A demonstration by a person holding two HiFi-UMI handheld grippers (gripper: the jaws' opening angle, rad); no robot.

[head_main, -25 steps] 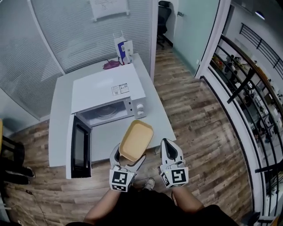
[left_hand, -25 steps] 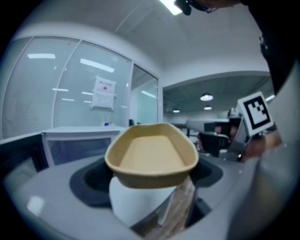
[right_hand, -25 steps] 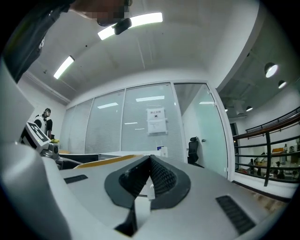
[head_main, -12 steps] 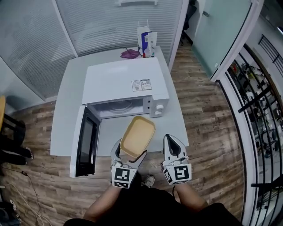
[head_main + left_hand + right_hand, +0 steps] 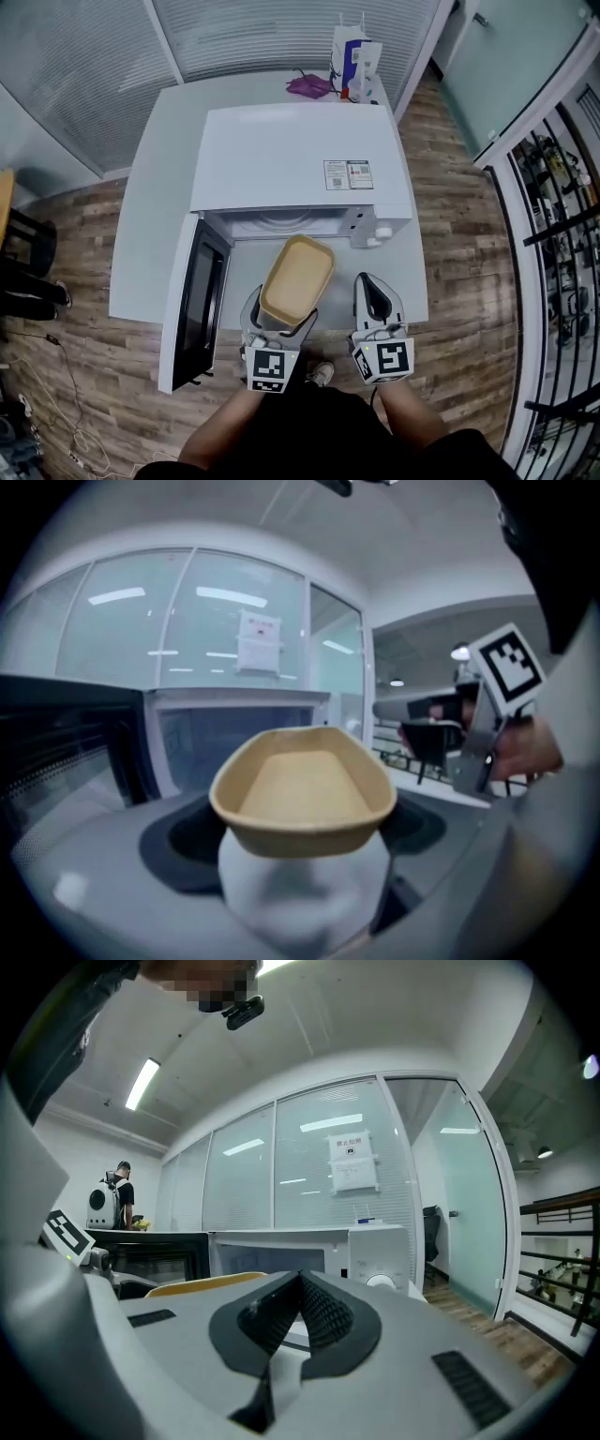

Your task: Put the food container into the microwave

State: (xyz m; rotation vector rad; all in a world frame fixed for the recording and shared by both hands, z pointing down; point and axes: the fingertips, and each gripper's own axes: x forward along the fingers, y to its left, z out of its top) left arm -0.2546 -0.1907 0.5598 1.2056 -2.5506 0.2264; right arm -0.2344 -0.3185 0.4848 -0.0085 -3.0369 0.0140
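1. While the white, box-shaped microwave [image 5: 291,159] stands on a pale grey table [image 5: 155,216], its door [image 5: 192,305], which has a dark glossy window, is swung out to the left, so the cavity is open toward the person.
2. Just right of the door, the left gripper [image 5: 279,321] has its jaws clamped on the near end of the food container [image 5: 297,279].
3. The container is a tan, matte tray that looks like paper, oblong with rounded corners and a thick rim. It is empty and is held in the air in front of the open cavity, not yet inside.
4. In the left gripper view the container [image 5: 305,794] sits nearly level, with the cavity opening behind it.
5. On the smooth, flat top of the microwave there is a small printed label [image 5: 348,174], and at the right front corner a round white knob [image 5: 382,233].
6. The right gripper [image 5: 372,286] is just beside the container on its right. Its jaws are pressed together, the dark ribbed pads [image 5: 323,1316] meet, and nothing is between them.
7. At the far right corner of the table a white and blue paper bag [image 5: 356,52] stands upright, with a crumpled purple thing [image 5: 309,86] beside it. The floor [image 5: 459,225] is of wood-look planks.
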